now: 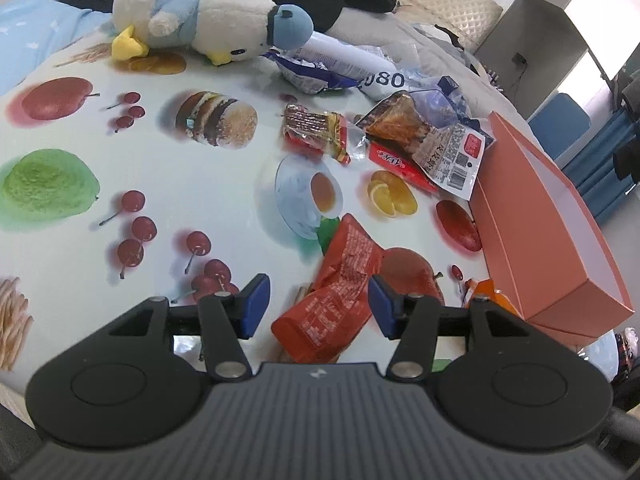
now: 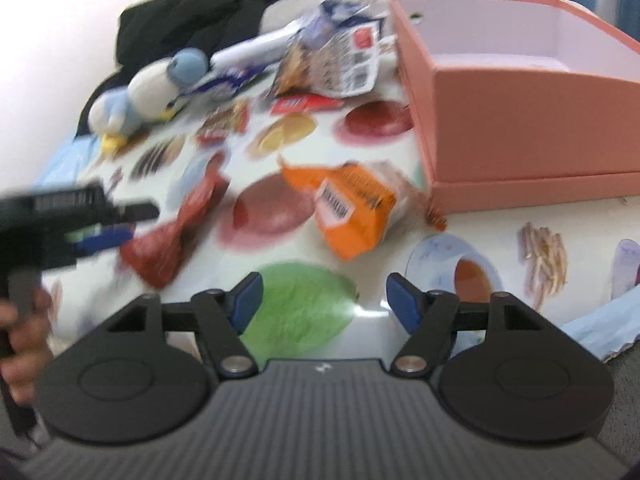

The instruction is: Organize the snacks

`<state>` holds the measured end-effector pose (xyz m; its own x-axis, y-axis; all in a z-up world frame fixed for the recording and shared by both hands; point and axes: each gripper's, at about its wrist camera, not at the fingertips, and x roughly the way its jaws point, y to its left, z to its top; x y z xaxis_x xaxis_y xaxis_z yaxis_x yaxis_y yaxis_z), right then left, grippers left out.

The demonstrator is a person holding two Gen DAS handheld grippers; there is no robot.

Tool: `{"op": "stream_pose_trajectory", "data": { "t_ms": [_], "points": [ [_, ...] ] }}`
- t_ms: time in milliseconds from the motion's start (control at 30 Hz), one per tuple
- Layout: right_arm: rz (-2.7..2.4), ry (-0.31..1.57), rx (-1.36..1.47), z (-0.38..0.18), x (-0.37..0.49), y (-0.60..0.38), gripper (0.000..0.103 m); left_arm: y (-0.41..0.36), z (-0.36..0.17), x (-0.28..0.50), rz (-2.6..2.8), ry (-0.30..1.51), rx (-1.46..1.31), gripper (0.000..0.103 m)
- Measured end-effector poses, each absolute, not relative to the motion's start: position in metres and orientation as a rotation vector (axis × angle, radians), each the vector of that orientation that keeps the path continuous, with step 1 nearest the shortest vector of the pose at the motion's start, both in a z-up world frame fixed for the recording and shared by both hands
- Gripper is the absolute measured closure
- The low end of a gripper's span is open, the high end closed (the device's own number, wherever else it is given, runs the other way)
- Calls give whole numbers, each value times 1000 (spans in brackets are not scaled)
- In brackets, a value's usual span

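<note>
The left gripper (image 1: 318, 306) hangs spread over a crinkled red snack packet (image 1: 334, 300) that lies flat between its blue pads, untouched. The right gripper (image 2: 322, 300) is spread too, holding nothing, with a creased orange packet (image 2: 352, 208) just beyond it. That packet lies near the open pink box (image 2: 520, 120), with bare printed cloth (image 2: 500, 216) in front.

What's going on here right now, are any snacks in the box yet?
Not yet. A person holds both grippers over a food-print cloth. The left gripper is open above a red snack packet, not pressing on it. The right gripper is open with nothing between its fingers; an orange packet lies just ahead. The pink box looks empty as far as its inside shows. More wrappers are piled beyond, near a plush duck.
</note>
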<state>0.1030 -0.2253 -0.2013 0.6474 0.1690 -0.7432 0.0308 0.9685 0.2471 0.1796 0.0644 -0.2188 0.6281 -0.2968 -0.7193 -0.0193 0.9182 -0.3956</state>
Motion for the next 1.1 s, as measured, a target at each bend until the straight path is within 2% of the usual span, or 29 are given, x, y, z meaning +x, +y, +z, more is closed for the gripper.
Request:
{"op": "stream_pose_trajectory", "data": {
  "t_ms": [200,333,433,600,767,1100],
  "points": [
    [-41,817,382,-189,112,-240,33,71,-225,173,-164,876,-431,43],
    [-60,858,437,-195,127,-239,33,72,-225,167,-173,869,-467,43],
    [-57,871,408,-199,131,-232,38,73,-223,162,-182,858,-476,43],
    [-67,885,338,-205,132,-224,63,75,-222,158,-191,853,-489,43],
    [-55,874,277,-202,128,-219,71,77,-221,155,-196,850,-496,43],
    [93,952,147,-204,107,-217,70,74,-219,156,-224,848,-476,43]
  ]
}}
